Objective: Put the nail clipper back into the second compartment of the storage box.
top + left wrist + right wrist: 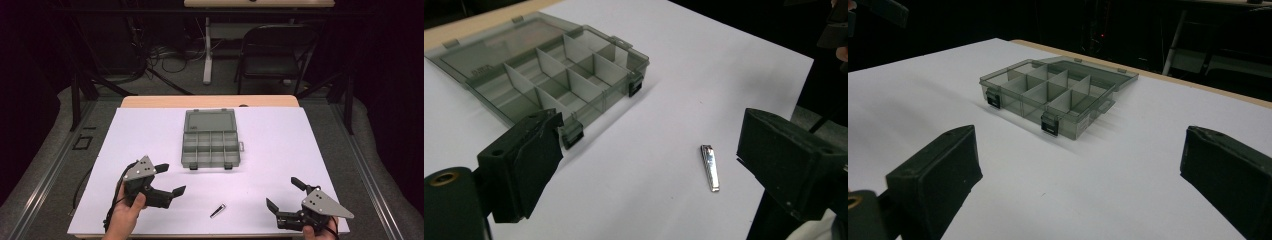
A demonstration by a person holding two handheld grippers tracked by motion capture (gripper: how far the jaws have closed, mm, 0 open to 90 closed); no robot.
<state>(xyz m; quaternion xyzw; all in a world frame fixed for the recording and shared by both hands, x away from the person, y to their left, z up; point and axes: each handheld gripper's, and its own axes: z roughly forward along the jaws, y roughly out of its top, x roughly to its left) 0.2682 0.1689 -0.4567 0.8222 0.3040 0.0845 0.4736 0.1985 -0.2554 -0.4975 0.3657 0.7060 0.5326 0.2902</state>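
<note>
A smoky grey compartment box [210, 140] lies open in the middle of the white table, its lid flat behind it; I also see the box [549, 75] in the left gripper view and the box [1055, 95] in the right gripper view. A small metal nail clipper [217, 210] lies near the front edge, and the clipper [710, 167] rests on the sheet ahead of my left jaws. My left gripper [170, 179] stands open at the front left, nothing between its jaws. At the front right my right gripper [285, 194] is open and holds nothing.
The white sheet [280, 150] covers a wooden table whose far edge [210, 101] shows behind it. A folding chair [275, 55] and a table leg [207, 50] stand on the floor beyond. Cables trail off the left front corner.
</note>
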